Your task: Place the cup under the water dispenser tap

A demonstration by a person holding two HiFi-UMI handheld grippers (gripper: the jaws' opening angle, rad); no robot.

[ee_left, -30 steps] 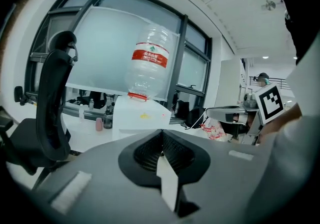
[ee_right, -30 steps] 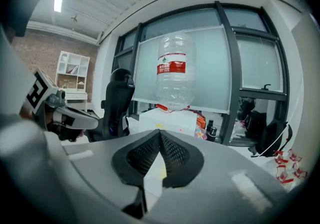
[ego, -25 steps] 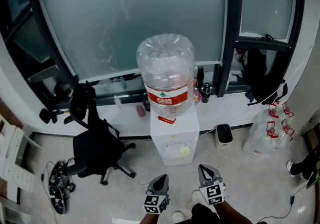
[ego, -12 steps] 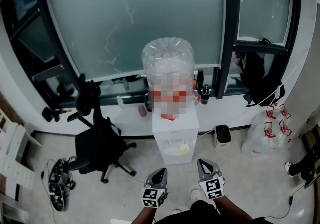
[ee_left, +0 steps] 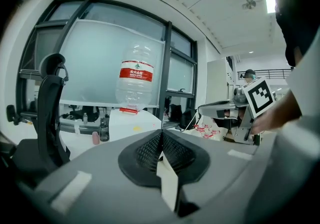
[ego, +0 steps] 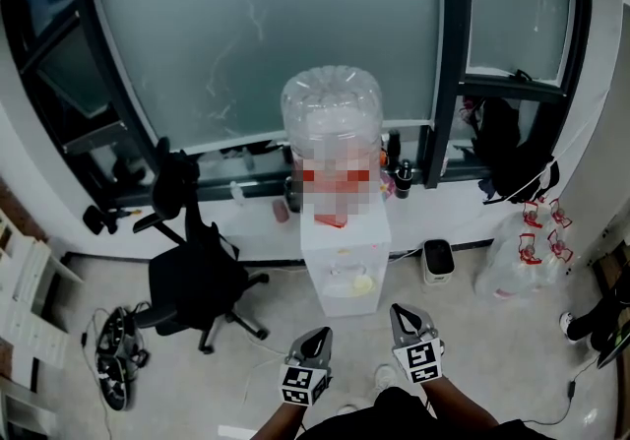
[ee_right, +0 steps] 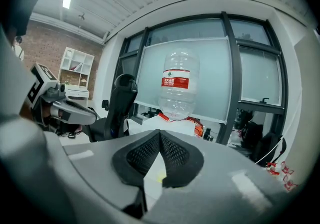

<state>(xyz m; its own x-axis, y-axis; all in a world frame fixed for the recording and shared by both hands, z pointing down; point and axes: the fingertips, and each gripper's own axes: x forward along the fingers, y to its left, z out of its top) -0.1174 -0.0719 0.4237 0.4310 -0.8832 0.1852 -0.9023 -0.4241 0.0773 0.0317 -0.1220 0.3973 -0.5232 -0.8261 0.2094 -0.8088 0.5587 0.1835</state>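
Note:
A white water dispenser (ego: 346, 256) with a large clear bottle (ego: 332, 123) on top stands before the window. A small pale yellow cup-like thing (ego: 362, 282) sits in its front recess; I cannot make out the tap. My left gripper (ego: 322, 334) and right gripper (ego: 399, 311) are held low, side by side, short of the dispenser and pointing at it. In the left gripper view the left gripper (ee_left: 161, 133) has its pads together with nothing between them. The right gripper (ee_right: 160, 133) is likewise shut and empty, with the bottle (ee_right: 176, 85) straight ahead.
A black office chair (ego: 192, 276) stands left of the dispenser. Cables (ego: 113, 359) lie on the floor at the far left. A small white box (ego: 438, 263) and a plastic bag (ego: 517, 266) sit to the right. A black backpack (ego: 512, 157) rests on the sill.
Both grippers have lifted a little and edged toward the dispenser. Both remain shut and empty.

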